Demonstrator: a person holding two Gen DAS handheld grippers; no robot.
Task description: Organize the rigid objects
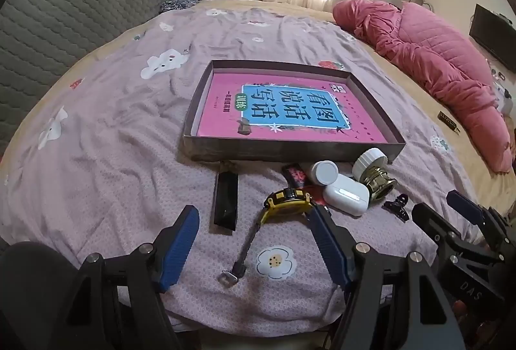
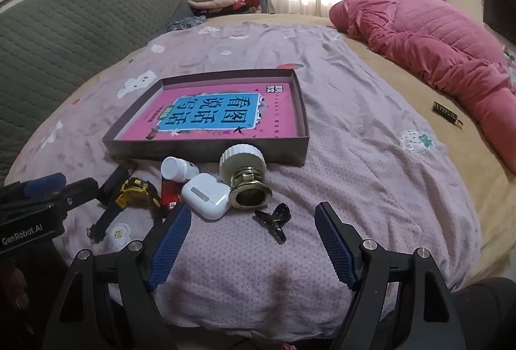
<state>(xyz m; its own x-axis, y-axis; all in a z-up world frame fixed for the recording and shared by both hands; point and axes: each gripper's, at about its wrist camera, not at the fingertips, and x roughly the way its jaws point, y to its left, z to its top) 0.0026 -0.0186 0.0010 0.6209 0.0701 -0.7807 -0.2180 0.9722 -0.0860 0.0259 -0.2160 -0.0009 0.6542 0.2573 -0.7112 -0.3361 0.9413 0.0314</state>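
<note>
Both tools are held over a bed covered with a lilac flower-printed sheet (image 1: 113, 156). The left tool (image 1: 254, 221) is spread wide with nothing pinched; a yellow-and-black wristwatch with a dark strap (image 1: 287, 205) lies just ahead of it, between its blue-padded fingers (image 1: 180, 240), and a flat black rectangular bar (image 1: 226, 201) lies ahead, toward its left finger. The right tool (image 2: 251, 221) is likewise spread wide and empty, with a small black binder clip (image 2: 274, 221) lying between its fingertips. Just beyond that clip a white rounded earbud case (image 2: 206, 195), a white-capped brass-coloured fitting (image 2: 246, 179) and a small white plastic bottle (image 2: 177, 169) are clustered. Farther ahead of both tools a shallow dark cardboard tray (image 2: 206, 153) is seen, holding a pink book with a blue panel (image 2: 213, 114).
</note>
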